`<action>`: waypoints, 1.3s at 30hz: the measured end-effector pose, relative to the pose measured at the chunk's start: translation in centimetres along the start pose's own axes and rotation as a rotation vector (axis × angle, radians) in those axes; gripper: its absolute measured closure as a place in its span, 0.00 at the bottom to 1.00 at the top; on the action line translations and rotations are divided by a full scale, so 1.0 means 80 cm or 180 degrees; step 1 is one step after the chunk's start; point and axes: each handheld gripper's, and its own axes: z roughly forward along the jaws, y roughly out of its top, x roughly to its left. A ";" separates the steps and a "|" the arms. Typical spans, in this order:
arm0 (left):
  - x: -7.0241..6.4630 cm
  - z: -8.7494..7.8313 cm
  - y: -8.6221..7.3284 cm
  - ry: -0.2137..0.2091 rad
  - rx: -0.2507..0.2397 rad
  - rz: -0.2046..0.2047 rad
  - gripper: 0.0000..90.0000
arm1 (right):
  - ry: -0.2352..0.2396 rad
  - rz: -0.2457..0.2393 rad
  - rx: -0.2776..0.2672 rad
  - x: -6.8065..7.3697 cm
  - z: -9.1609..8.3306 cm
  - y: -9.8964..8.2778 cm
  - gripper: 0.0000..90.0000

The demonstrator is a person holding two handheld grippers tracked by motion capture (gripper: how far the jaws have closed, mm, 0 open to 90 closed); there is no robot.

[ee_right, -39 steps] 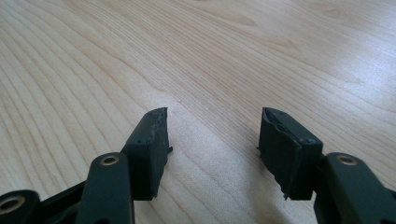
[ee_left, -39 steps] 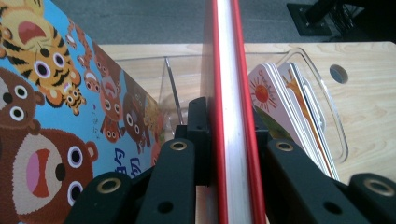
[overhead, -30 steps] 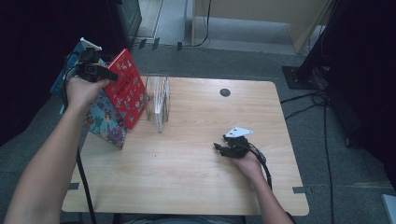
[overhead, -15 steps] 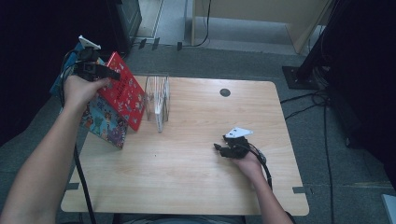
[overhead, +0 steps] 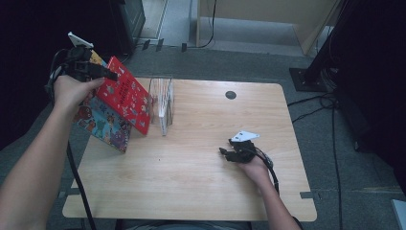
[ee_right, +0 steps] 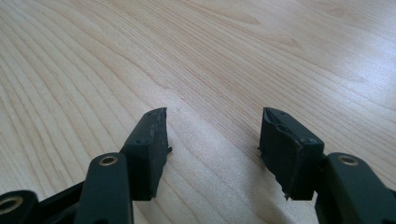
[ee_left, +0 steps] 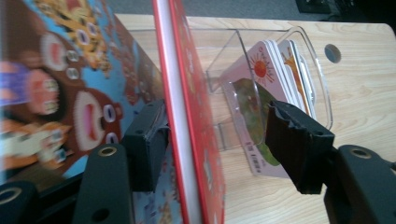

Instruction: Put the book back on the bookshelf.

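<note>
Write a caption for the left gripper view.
Open left gripper straddles a red book beside a clear rack.

Tabletop evenly lit, surroundings dark; nearest book cover blurred.

A light wooden tabletop [overhead: 201, 191] with a dark round hole [overhead: 231, 95] near its far edge carries a clear plastic rack [overhead: 162, 103] holding thin books upright. Just left of the rack, a red book [overhead: 125, 94] and a blue picture book [overhead: 103, 125] stand tilted at the tabletop's left edge. Well right of the rack and nearer the person, the right gripper [overhead: 229, 153] rests on the bare wood.
</note>
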 end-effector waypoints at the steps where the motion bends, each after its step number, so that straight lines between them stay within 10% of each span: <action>1: 0.000 -0.005 -0.001 0.0005 -0.0018 0.0010 0.45 | 0.0002 -0.0001 -0.0002 0.000 0.000 0.000 0.47; 15: -0.033 -0.037 -0.026 -0.0203 -0.0123 0.0195 0.44 | 0.0024 -0.0020 0.0002 0.000 0.000 -0.001 0.45; 39: -0.070 -0.013 -0.105 -0.0438 -0.0100 0.0527 0.43 | 0.0027 -0.0011 -0.0006 0.001 -0.001 -0.002 0.43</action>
